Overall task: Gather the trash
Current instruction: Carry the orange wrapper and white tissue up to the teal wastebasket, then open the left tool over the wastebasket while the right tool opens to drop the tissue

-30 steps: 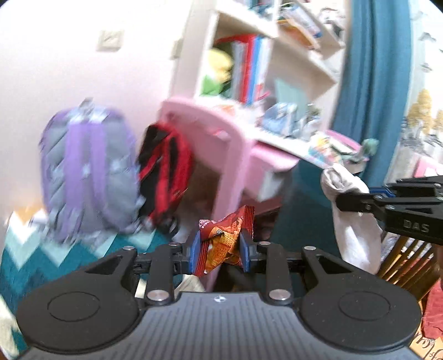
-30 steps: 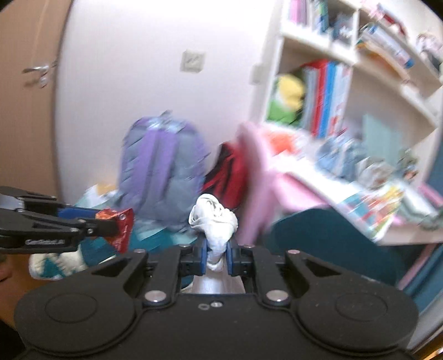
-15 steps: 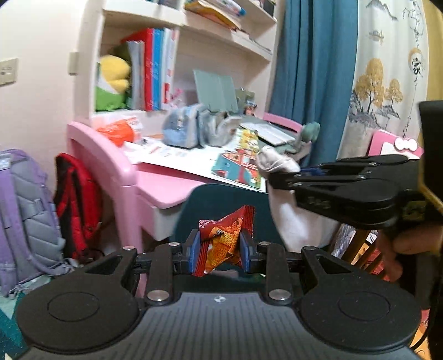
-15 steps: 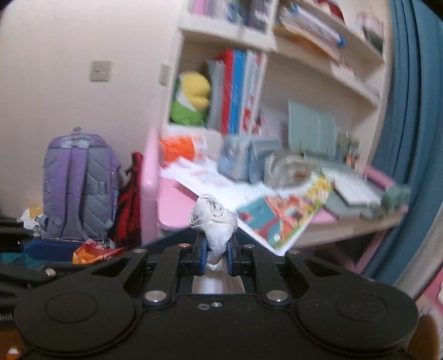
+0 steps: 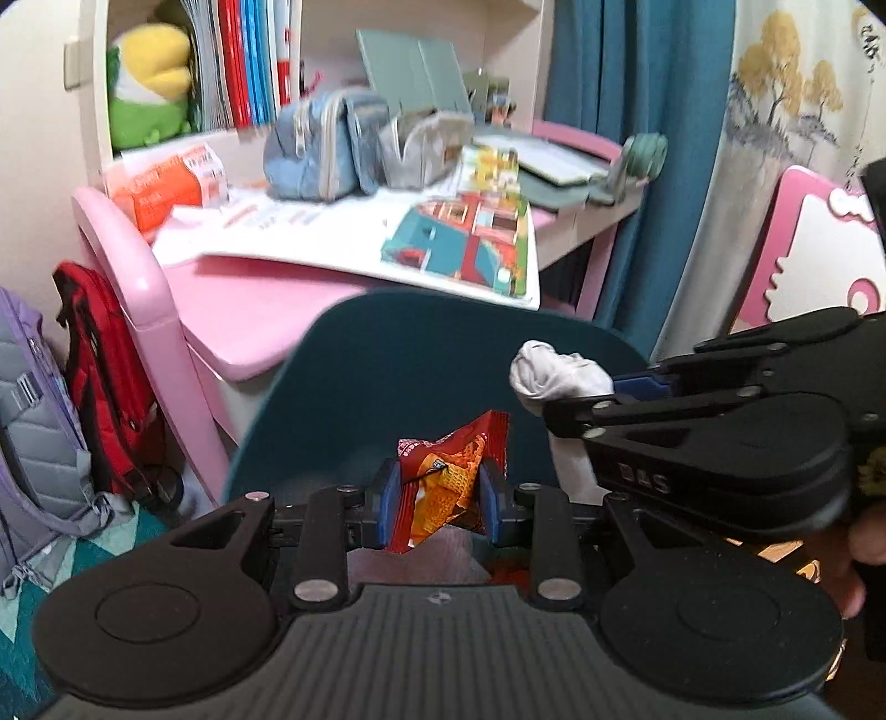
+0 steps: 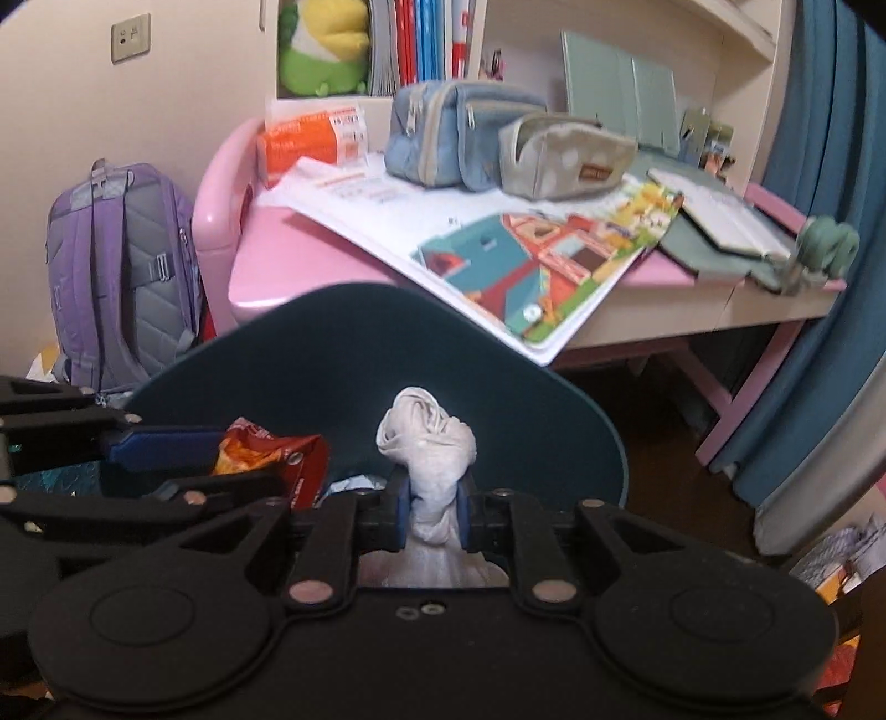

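Your left hand-held gripper [image 5: 438, 501] pinched a crumpled orange snack wrapper [image 5: 451, 482]; at three o'clock, your right hand-held gripper [image 6: 433, 507] pinched a white tissue wad [image 6: 426, 437], probably for binning

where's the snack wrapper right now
The red-orange snack wrapper is pinched in the left tongs, held in front of the teal chair back, just left of the white wad in the right tongs.

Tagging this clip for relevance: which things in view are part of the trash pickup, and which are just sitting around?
Part of the job:
- snack wrapper, pinched in the left gripper
- white bag, pinched in the right gripper

Just lying about:
- teal chair
- pink desk
- picture book
- blue pouch
- purple backpack
- plush toy
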### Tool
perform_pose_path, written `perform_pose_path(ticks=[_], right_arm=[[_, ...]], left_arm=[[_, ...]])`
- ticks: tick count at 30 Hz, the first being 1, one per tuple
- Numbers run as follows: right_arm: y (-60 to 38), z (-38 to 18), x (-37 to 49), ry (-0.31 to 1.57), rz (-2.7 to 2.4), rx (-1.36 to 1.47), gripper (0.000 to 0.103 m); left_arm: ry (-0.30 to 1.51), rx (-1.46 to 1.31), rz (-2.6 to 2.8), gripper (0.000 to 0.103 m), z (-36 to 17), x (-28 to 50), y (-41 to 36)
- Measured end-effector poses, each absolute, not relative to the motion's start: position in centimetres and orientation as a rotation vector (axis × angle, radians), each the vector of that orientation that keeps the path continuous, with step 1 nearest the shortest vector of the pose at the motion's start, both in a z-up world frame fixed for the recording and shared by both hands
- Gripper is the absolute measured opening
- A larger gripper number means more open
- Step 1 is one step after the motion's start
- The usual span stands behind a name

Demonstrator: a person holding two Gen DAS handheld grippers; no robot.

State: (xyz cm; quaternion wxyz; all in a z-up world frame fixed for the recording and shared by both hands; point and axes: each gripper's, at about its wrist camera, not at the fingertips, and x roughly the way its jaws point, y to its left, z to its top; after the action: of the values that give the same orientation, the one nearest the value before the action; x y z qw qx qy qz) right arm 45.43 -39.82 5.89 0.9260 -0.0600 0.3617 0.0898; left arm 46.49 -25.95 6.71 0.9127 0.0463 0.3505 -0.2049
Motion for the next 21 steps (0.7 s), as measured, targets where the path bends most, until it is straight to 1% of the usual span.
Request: perform_pose_path(ticks=[5,9,10,13,14,18,20,21], right_arm=[[-40.2,4.8,46.0,0.787,0.196,-0.122,0.024],[-40.4,4.6,46.1,0.797,0.189,-0.125,0.037],[-40.5,4.7,46.0,0.794,0.189,-0.124,0.038],[-40.8,4.8,46.0,0.788,0.186,-0.115,0.042],[-40.9,4.9,45.9,0.785,0.184,-0.114,0.044],[-41.3,5.5,45.3,0.771,0.185,-0.102,0.046],[-41.4,5.9,44.8,0.759,0.189,-0.1,0.049],[-41.4,6.2,44.5,0.751,0.193,-0.099,0.051]], left_arm=[[0.776,0.083,-0.407,0.029,5.1,47.9,-26.1],[0.815,0.08,-0.395,0.031,4.3,48.6,-26.1],[0.821,0.079,-0.391,0.032,4.2,48.7,-26.1],[0.825,0.084,-0.379,0.04,4.0,48.8,-26.0],[0.817,0.088,-0.384,0.04,4.1,48.7,-26.0],[0.794,0.077,-0.395,0.046,4.7,48.1,-25.5],[0.778,0.067,-0.402,0.057,5.3,47.6,-25.2],[0.768,0.062,-0.405,0.059,5.6,47.2,-25.0]])
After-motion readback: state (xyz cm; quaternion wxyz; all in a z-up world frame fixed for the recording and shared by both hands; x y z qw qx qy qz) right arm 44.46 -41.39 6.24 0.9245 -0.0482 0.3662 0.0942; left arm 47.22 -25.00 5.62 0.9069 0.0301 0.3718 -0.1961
